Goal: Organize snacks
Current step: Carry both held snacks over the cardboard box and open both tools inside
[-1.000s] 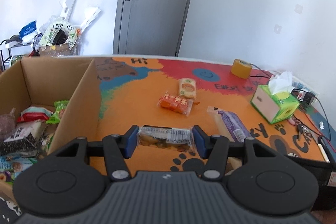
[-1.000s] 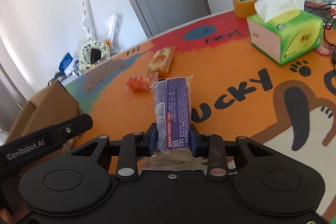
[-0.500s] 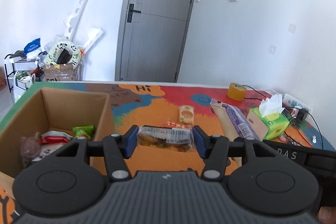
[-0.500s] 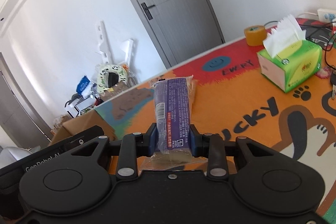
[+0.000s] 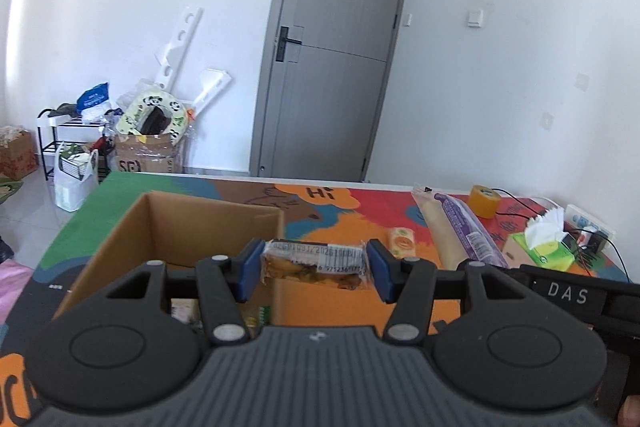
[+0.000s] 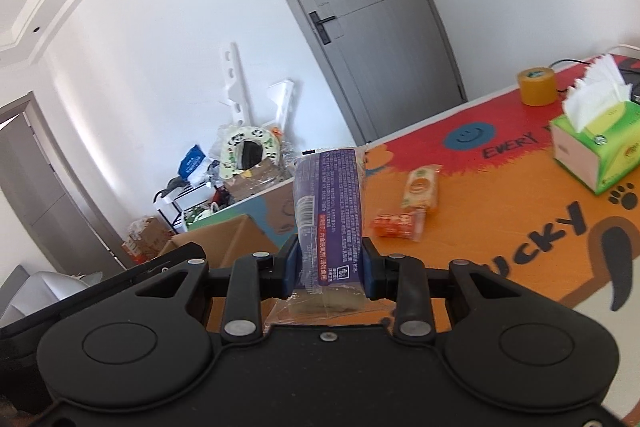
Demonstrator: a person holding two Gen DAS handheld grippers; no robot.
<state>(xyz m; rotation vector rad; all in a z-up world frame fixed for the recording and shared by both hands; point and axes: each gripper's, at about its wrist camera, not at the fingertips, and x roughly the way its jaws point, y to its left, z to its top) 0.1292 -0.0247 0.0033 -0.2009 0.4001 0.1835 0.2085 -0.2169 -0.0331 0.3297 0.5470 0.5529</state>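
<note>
Both grippers loaded, up by the open brown cardboard box (image 5: 208, 223).
Left gripper (image 5: 314, 269) clamped on clear barcoded snack pack (image 5: 314, 261) over box's right wall; right gripper (image 6: 329, 265) pinching long purple-labelled packet (image 6: 329, 203), right of box.

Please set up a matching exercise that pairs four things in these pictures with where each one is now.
Things:
1. purple snack pack
2. clear snack bar
3. tissue box
4. tape roll

Places:
A. at the table's far edge
B. in the left tongs
C. on the table, near the tape
D. in the right tongs

Pairs: 1-D, 2-B, 3-C, 4-A
</note>
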